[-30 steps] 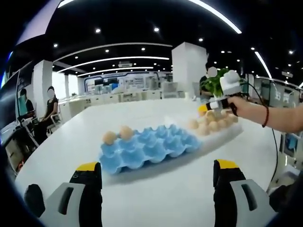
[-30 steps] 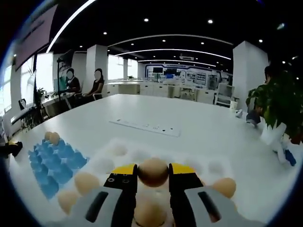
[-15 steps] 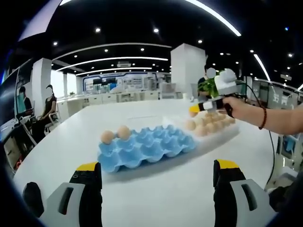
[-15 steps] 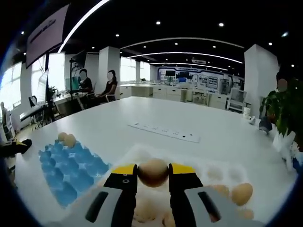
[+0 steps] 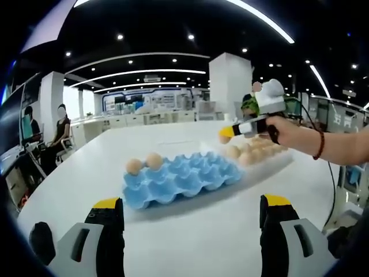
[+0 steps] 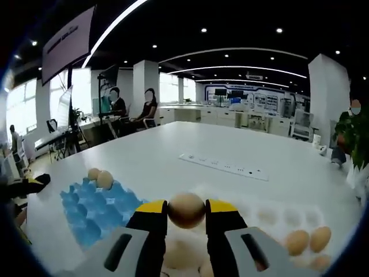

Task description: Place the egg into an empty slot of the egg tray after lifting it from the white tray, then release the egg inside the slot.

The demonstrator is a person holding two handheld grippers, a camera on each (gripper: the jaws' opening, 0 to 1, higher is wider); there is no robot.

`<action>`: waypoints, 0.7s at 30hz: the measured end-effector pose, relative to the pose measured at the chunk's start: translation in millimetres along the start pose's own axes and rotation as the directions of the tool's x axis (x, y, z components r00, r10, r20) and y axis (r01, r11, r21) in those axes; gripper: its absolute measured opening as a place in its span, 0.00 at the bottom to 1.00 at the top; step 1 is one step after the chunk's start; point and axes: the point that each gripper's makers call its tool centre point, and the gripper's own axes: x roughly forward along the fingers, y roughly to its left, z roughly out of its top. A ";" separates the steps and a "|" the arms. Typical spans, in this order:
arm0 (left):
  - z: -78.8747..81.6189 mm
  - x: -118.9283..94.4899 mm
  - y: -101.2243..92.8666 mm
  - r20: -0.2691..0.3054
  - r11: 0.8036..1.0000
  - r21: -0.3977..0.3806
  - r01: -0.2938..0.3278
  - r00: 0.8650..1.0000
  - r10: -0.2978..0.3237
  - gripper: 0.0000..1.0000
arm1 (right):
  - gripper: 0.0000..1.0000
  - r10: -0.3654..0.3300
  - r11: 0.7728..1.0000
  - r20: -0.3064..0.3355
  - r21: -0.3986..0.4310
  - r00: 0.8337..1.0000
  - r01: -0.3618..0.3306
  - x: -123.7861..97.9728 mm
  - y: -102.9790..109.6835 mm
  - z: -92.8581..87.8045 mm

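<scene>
My right gripper (image 6: 186, 210) is shut on a brown egg (image 6: 186, 209), held in the air above the white tray (image 6: 277, 222). The left gripper view shows that same right gripper (image 5: 226, 135) coming in from the right with the egg (image 5: 224, 138), between the white tray (image 5: 271, 158) and the blue egg tray (image 5: 181, 179). The blue egg tray (image 6: 95, 208) holds two eggs (image 5: 144, 163) at its far corner; its other slots are empty. My left gripper (image 5: 190, 213) hangs open above the table in front of the blue tray, with nothing between its jaws.
Several brown eggs (image 5: 251, 151) lie in the white tray. A white power strip (image 6: 225, 166) lies further along the white table (image 5: 196, 228). People sit at desks in the background. A potted plant (image 6: 351, 130) stands at the right.
My right gripper has carried the egg up and away from the white tray toward the blue egg tray. My left gripper has stayed in place and open.
</scene>
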 end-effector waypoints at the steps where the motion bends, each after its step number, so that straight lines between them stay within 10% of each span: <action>1: -1.0 -0.1 -0.2 -0.002 1.000 0.000 0.002 1.000 -0.002 1.00 | 0.27 0.005 1.000 0.003 -0.004 1.000 -0.005 2.8 3.3 2.0; 21: -2.6 -0.2 13.3 -0.014 1.000 0.008 -0.009 1.000 0.009 1.00 | 0.27 0.101 0.994 0.011 -0.050 0.995 -0.101 17.8 51.0 14.3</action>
